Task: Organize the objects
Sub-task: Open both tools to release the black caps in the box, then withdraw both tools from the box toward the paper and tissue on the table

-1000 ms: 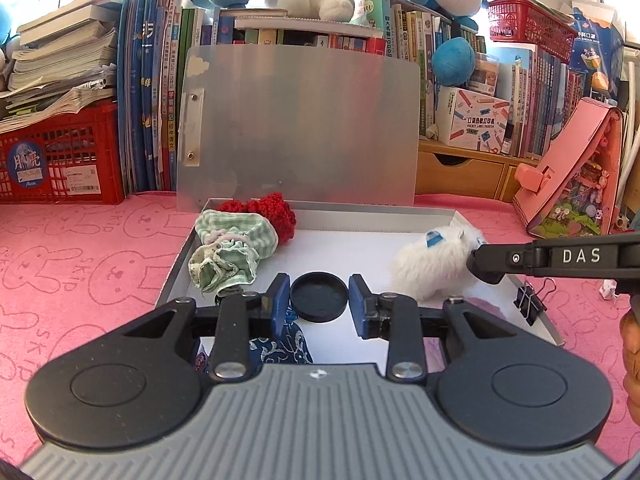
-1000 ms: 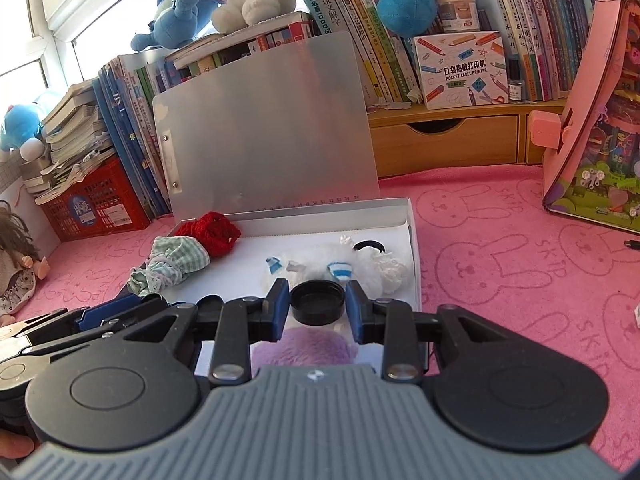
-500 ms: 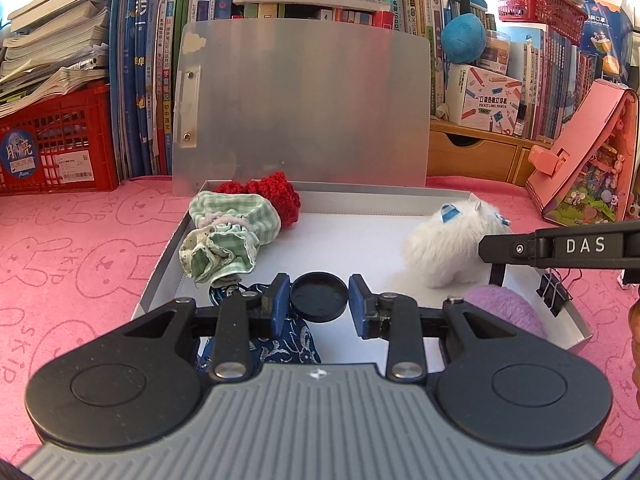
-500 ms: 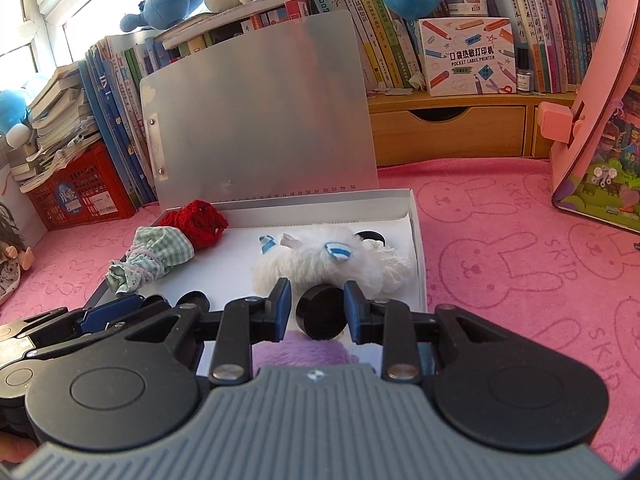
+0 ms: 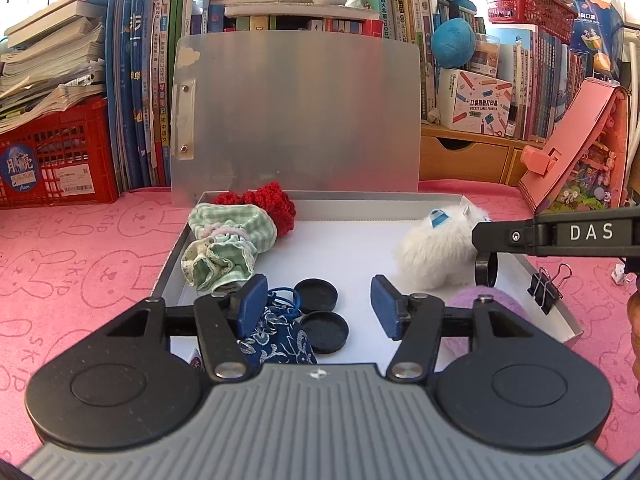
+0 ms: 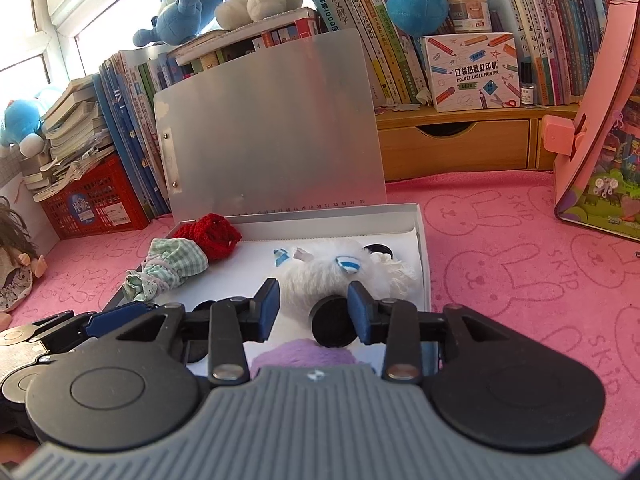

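Two black caps (image 5: 323,332) lie nearest in the white tray (image 5: 172,264), freshly released as the left gripper (image 5: 319,304) and right gripper (image 6: 313,307) jaws parted. Beyond, the white plush toy (image 5: 436,248) looks light, soft; pinch its body.

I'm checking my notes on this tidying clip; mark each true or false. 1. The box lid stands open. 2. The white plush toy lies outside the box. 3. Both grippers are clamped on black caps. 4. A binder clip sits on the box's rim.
1. True: the lid stands upright behind the box.
2. False: the white plush toy lies inside it.
3. False: the left gripper and right gripper have just been opening; the black caps lie loose.
4. True: the binder clip grips the rim.
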{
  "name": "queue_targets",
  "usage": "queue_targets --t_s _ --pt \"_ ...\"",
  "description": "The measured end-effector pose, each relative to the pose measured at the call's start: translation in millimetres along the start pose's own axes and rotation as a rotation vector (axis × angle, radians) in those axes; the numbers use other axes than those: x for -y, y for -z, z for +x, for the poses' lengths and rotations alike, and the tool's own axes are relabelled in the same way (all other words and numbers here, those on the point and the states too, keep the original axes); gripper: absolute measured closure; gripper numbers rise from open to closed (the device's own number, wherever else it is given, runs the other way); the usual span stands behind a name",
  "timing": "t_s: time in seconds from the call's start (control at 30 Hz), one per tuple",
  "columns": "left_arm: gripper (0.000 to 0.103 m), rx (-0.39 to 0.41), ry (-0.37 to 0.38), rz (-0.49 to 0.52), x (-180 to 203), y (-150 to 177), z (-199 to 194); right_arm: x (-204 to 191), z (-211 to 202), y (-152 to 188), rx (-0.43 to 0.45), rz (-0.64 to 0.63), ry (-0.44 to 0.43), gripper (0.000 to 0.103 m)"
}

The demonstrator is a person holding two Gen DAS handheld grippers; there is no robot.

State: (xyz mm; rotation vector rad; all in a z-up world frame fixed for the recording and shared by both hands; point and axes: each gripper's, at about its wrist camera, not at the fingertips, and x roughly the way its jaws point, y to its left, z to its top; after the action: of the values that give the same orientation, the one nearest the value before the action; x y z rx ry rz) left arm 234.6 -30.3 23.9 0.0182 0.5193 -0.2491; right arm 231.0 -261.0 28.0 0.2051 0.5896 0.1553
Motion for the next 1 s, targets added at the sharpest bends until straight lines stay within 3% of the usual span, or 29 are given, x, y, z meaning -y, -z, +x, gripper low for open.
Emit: queue_targets --t_s 0.27,0.63,1.0 --pt "0.024 0.036 -0.002 0.042 2 0 -30 -6 -24 4 0.031 -0.038 -0.025 0.042" --pt "0.019 0.040 0.036 0.064 2 18 -74 -16 -70 31 0.059 -0.130 -0.075 0.036" --pt "0.018 0.000 0.071 0.060 6 37 -94 -39 -108 79 0.061 -0.265 -0.127 0.025"
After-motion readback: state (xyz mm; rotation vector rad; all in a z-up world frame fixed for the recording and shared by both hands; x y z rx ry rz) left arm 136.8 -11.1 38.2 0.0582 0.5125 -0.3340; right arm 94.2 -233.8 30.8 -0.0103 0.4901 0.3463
